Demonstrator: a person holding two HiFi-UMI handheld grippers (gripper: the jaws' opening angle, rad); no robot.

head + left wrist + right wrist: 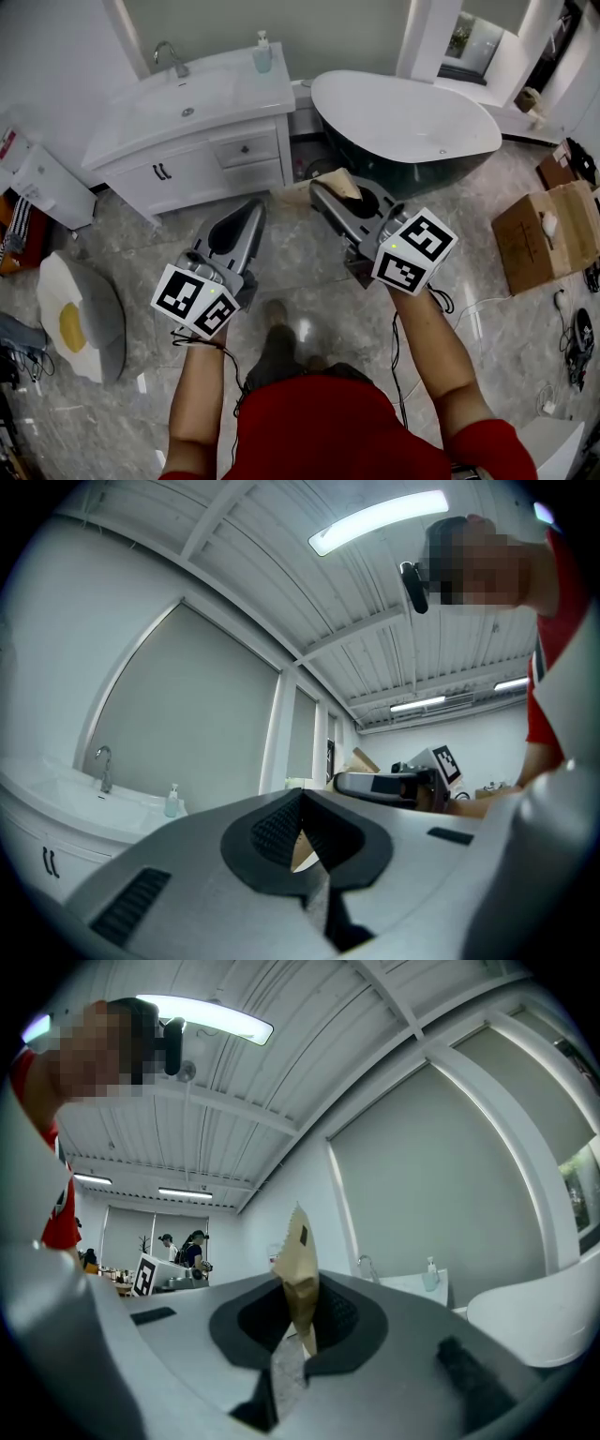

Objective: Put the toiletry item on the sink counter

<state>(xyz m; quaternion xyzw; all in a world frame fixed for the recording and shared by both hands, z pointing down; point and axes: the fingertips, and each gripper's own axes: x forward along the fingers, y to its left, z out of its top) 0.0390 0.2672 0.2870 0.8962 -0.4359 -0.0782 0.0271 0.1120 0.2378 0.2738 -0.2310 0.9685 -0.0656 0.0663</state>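
Kraft-brown paper, folded into a small sachet (298,1283) with a saw-toothed top edge and a dark mark near that edge, was the toiletry item. It was in my right tool (334,190), whose jaws were pressed almost together on the sachet's lower end. I judged that grip sensible, since a packet this thin and limp has to be caught across its flat faces or it slides out. Its long axis ran in line with the jaws. The pinched end lay back in the throat of the tool, and the toothed end stuck out past the tips, pointing away from me towards the gap between the vanity and the bathtub (412,117). It sat narrow side to the right gripper view. My left tool (253,208) carried nothing, its jaws shut tip to tip. It hung beside the right one over the marble floor (309,309), and I took it to be idle, held out of the way. The sachet was in the air, well apart from the white sink worktop (239,98), which lay ahead and to my left with its faucet (170,56) and a soap bottle (262,53) at the back. The bare stretch between basin and bottle looked to me the easiest place to set the sachet down flat.
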